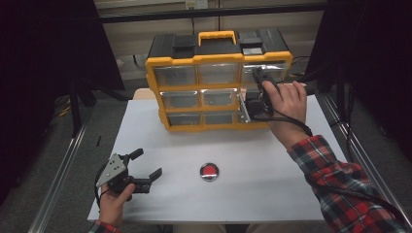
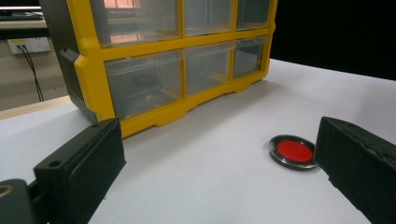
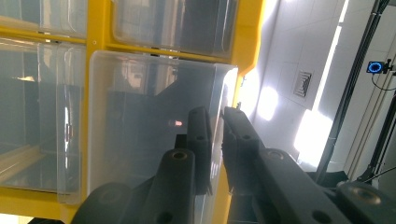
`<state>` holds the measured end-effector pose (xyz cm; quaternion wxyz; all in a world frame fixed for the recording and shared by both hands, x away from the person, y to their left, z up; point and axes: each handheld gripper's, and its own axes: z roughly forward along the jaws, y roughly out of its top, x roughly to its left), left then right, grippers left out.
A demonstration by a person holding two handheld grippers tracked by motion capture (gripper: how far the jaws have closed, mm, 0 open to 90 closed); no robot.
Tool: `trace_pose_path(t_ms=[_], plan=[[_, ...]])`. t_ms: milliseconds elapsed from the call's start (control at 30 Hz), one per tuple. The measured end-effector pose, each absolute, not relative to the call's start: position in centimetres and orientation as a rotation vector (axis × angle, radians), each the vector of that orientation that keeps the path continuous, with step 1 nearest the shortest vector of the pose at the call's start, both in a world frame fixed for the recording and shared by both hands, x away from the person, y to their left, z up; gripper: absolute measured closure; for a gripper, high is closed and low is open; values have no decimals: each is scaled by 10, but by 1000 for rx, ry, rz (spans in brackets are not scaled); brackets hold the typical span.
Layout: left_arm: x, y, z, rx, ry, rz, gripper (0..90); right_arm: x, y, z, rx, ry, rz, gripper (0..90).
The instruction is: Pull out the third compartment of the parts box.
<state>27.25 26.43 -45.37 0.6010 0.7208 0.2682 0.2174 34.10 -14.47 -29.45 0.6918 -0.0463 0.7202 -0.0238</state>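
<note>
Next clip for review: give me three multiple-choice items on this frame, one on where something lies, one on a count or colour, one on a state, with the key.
1. Where does the red disc lie?
A. on the white table, in front of the drawer cabinet
B. inside a drawer
C. between the left gripper's pads

2. How many clear drawers are on the cabinet's front?
A. four
B. six
C. nine

3. What is the right gripper doing?
A. lying open on the table
B. shut on the clear drawer wall
C. holding the red disc

Key: 1 A, the high view shows it on bare table between cabinet and person; 2 C, three rows of three; 3 B, the right gripper view shows its jaws clamped on the pulled-out drawer's edge. The left gripper is open.
</note>
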Motion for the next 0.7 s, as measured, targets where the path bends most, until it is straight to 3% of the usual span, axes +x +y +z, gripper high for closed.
trace_pose_path(t_ms=[700], plan=[[272, 263, -454, 1667, 624, 497, 20, 331, -143, -294, -107, 1610, -56, 821]])
